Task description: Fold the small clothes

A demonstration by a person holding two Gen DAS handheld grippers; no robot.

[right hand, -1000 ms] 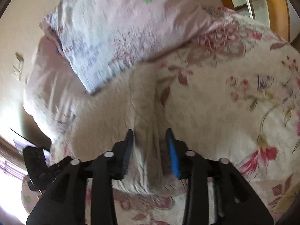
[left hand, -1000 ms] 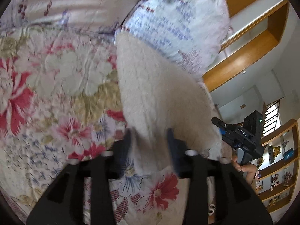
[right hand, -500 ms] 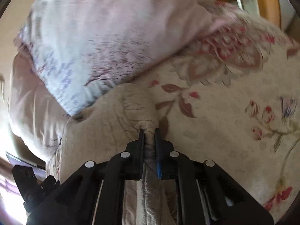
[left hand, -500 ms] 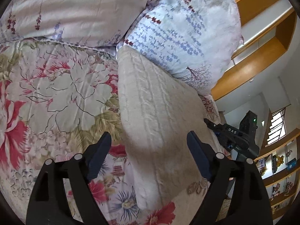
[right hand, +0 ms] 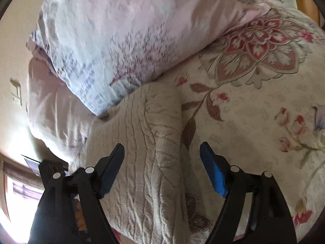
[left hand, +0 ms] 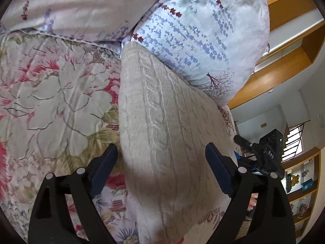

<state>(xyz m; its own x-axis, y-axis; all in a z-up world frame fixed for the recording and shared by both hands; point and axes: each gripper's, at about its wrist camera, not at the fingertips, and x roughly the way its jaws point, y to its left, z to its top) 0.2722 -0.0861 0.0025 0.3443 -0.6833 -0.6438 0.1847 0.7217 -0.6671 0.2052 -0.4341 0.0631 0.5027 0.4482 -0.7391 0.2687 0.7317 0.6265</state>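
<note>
The bedspread (left hand: 50,93) is a cream quilt printed with large red and pale flowers, and it covers the whole bed. At its head, from left to right in the left wrist view, lie a pale lilac pillow (left hand: 81,10) and a white pillow (left hand: 203,30) with blue and maroon sprigs. Right of the bed runs a wooden frame (left hand: 284,65) against a white wall, and further right stand wooden shelves (left hand: 302,185) holding small objects, with a window above them.

The sweater (left hand: 166,142), a cream cable-knit piece, lies folded on the bedspread with its far end touching the white pillow.

The left gripper (left hand: 161,157) hangs over the sweater's near part, its jaws wide apart and opening, the knit below them but not pressed by either pad. The right gripper (right hand: 162,156) stands likewise over a bunched ridge of the sweater, jaws wide and opening, pads clear of the cloth.

A second ago both grippers were pinching the sweater, which was held up in a narrow hanging fold; half a second ago the right one was clamped tight on the ridge. Now both have let go and the sweater rests flat.
</note>
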